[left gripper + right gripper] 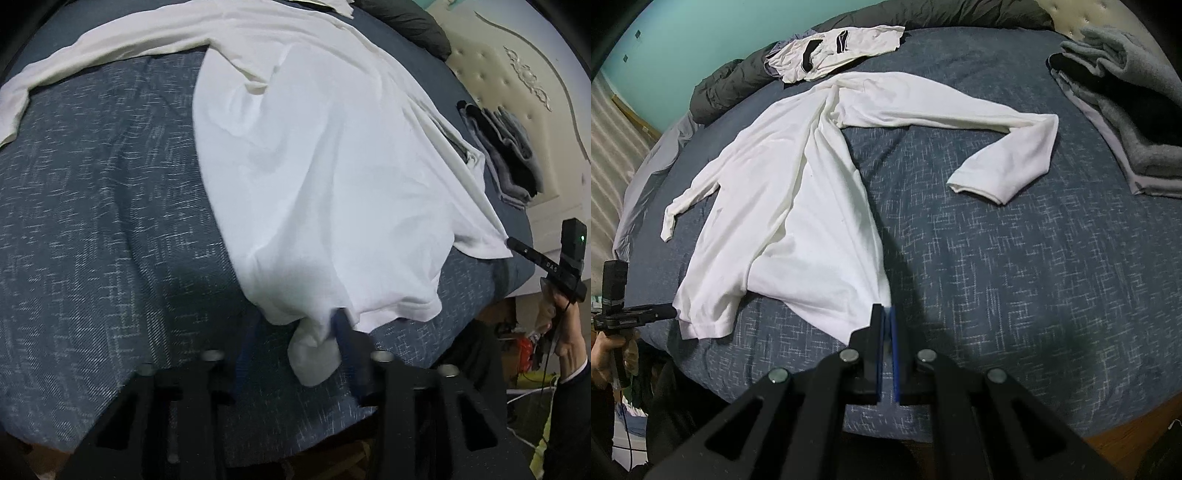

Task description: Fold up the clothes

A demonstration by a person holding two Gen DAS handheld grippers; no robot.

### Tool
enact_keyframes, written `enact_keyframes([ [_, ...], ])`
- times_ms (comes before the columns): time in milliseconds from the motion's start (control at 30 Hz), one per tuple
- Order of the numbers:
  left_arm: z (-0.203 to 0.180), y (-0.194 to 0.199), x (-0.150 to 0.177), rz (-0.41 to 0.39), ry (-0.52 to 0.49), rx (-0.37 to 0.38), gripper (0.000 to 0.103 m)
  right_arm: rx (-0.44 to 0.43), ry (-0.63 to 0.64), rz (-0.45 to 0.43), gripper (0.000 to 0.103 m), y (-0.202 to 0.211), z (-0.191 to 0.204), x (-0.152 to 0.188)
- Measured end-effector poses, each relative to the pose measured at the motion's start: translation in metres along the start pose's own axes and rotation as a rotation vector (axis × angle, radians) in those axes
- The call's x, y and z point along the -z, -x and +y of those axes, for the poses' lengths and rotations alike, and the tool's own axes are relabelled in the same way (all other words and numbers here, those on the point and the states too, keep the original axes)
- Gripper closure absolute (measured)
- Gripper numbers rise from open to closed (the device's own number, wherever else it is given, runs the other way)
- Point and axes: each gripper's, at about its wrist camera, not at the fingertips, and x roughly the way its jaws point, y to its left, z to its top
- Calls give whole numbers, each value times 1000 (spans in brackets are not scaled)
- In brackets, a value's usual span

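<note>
Pinching a bunched corner of the white shirt (332,177) hem, the left gripper (295,339) sits at the bottom centre of its view, blue pads closed on the cloth. The right gripper (885,325) has its pads pressed nearly together on the hem's other corner, low in its frame. From there the shirt spreads flat up the blue bed (997,258), one sleeve (997,147) bent toward the right, the other trailing left. A folded grey pile (1126,110) lies at upper right, another light garment (842,48) near the top edge.
</note>
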Motion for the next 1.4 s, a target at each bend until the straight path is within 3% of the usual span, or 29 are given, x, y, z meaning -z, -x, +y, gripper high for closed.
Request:
enact_keyframes([
  [100,5,16,-1,-34,-10,20,98,2,6,7,100,-3,2,0],
  [300,18,59,-4,-117,-23,52,99,-15,17,-14,100,5,6,-2],
  [667,67,175,-4,-274,-21,-27,99,-84,73,-76,100,44,26,-10],
  [967,106,115,19,-139,82,-43,99,-67,64,54,100,-4,23,12],
  [1233,113,94,26,-122,120,-22,98,-62,75,96,100,-17,17,26],
  [1333,116,96,29,-117,119,-13,85,-68,70,87,100,-13,16,27],
  [1400,119,96,31,-114,118,-11,69,-73,71,81,100,-11,16,26],
])
